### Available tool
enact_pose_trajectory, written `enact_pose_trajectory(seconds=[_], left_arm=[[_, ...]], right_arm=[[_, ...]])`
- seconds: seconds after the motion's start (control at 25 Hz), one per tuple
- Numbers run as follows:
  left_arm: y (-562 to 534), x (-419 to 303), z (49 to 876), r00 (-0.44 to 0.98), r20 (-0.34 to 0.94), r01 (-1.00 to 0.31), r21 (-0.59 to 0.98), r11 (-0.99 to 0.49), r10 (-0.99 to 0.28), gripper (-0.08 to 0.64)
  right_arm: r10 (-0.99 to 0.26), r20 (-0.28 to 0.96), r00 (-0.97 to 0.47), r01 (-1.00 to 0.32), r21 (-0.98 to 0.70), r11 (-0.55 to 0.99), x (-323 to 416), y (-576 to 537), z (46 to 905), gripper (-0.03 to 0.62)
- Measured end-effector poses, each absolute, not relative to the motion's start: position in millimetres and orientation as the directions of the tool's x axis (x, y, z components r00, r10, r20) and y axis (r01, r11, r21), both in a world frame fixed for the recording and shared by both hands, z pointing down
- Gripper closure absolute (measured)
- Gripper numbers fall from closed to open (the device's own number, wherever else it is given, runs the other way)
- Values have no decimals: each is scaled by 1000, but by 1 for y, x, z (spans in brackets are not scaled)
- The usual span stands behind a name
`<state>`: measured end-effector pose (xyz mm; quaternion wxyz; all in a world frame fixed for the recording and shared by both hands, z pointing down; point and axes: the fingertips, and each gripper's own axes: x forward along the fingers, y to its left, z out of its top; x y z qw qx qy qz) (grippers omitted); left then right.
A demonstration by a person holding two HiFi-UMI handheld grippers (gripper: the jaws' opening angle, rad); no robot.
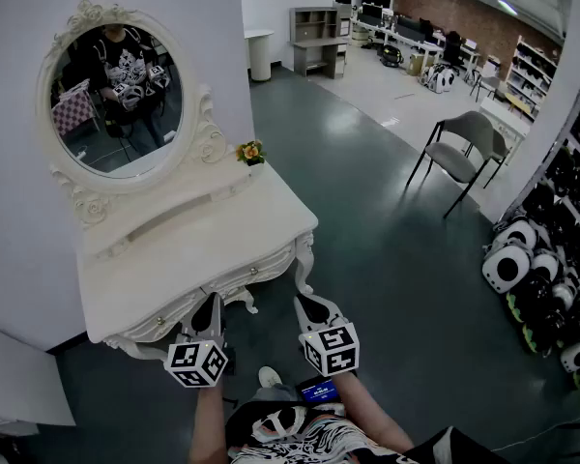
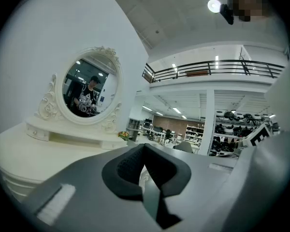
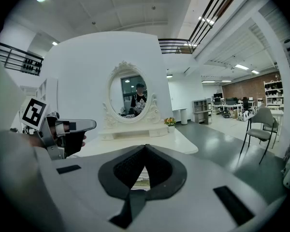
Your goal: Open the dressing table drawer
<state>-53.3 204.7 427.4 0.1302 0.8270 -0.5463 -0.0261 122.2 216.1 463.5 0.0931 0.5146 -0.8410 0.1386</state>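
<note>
A white dressing table (image 1: 174,259) stands against the wall, carrying an oval mirror (image 1: 121,100). Its drawer front (image 1: 240,280) runs under the carved front edge and has a small knob (image 1: 252,271). My left gripper (image 1: 211,303) is shut and empty, its tips just below the table's front edge, left of the knob. My right gripper (image 1: 303,303) is shut and empty too, off the table's front right corner near the curved leg. In the left gripper view the jaws (image 2: 144,146) meet over the table top (image 2: 34,153). In the right gripper view the jaws (image 3: 145,147) point at the table (image 3: 150,141).
A small pot of flowers (image 1: 250,152) sits at the table's back right corner. A grey chair (image 1: 464,153) stands on the dark floor to the right. Shelves of black-and-white items (image 1: 551,288) line the right side. The person's shoe (image 1: 269,377) is below the grippers.
</note>
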Motion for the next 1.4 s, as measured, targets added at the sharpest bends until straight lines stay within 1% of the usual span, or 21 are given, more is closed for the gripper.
enact_pose_trajectory(seconds=[0.44,0.6,0.64,0.68,0.72,0.76,0.88,1.08,1.4], left_arm=[[212,-61,433,375,111,-906,253,-339,-920,558],[207,-58,442,375,147,-906,268,-328,-915,556],[203,-58,446,378,161,-904,278,-325,-912,523],[198,-59,450,380,173,-902,286,-323,-909,465],[193,-60,454,379,182,-903,287,-319,-908,453],[187,-61,456,375,189,-906,282,-316,-908,447],[161,-67,463,364,203,-916,257,-309,-909,443],[84,-93,488,345,228,-926,239,-291,-911,464],[-58,-125,520,387,310,-918,215,-333,-868,482]], right_arm=[[-828,304,-470,-883,-153,445,119,220,470,591],[-819,300,-489,-872,-186,452,120,216,474,589],[-818,304,-488,-873,-185,451,119,213,476,589],[-817,309,-487,-873,-185,451,118,208,479,583],[-815,315,-487,-874,-186,449,117,203,482,529],[-814,321,-484,-875,-188,446,117,197,485,498],[-819,329,-469,-883,-191,429,117,168,492,497],[-808,368,-461,-888,-195,417,97,90,517,498],[-779,455,-431,-901,-165,402,47,-57,541,499]])
